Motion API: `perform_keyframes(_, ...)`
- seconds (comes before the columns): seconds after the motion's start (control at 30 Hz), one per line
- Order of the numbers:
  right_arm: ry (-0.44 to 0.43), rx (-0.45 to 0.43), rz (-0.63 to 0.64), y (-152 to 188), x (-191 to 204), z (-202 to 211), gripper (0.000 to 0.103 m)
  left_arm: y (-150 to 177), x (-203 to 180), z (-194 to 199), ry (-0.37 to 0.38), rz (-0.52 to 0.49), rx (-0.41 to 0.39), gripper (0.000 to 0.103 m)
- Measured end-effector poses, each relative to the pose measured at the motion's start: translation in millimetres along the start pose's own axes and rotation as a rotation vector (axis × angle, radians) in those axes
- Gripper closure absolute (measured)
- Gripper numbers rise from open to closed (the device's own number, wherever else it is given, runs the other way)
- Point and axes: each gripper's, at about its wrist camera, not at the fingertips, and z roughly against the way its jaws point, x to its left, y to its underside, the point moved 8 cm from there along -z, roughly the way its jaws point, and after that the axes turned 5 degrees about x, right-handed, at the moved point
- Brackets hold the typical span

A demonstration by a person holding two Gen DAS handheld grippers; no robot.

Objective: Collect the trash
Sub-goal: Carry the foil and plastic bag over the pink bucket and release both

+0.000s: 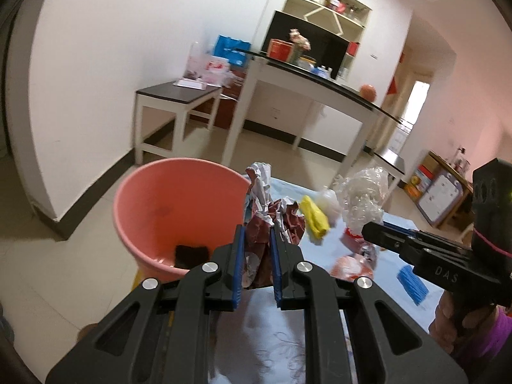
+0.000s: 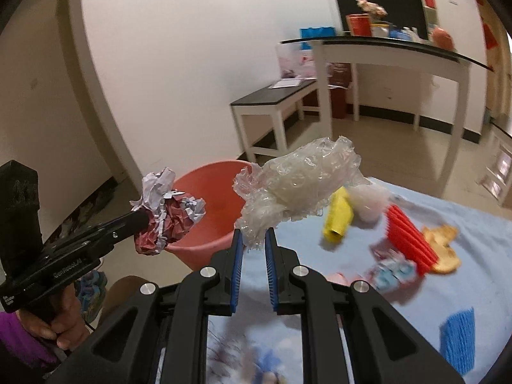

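My left gripper (image 1: 257, 233) is shut on a crumpled red and white paper wad (image 1: 268, 214), held in the air beside the rim of a pink bucket (image 1: 166, 204). The right wrist view shows the same wad (image 2: 169, 220) at the left gripper's tip (image 2: 140, 220), left of the bucket (image 2: 214, 198). My right gripper (image 2: 252, 238) is shut on a crumpled clear plastic wrap (image 2: 297, 185), lifted above the table's edge, right of the bucket. A dark item (image 1: 191, 254) lies in the bucket's bottom.
On the light blue tablecloth (image 2: 400, 320) lie a yellow roll (image 2: 337, 217), a red ridged piece (image 2: 409, 240), a bread-like scrap (image 2: 443, 246), a blue ridged piece (image 2: 457, 339) and a small wrapper (image 2: 392, 272). White tables (image 1: 179, 99) stand behind. A hand (image 2: 60, 320) holds the left gripper.
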Motion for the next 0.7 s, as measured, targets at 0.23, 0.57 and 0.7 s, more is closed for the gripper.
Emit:
perform_keyframes(0.23,-0.069,0.059,0.044,-13,36,-44,0.090,-3,32,-2,-0.069,0.060,-0.008,0.088)
perform_keyframes(0.57,-0.098,0.143,0.089,-9,65,-94,0.089,-2,67,-18,-0.164,0.090,0.014,0.088)
perform_keyframes(0.7,-0.095,0.169,0.084,-7,63,-108,0.089,-1,80,-27,-0.185,0.107,0.033,0.088)
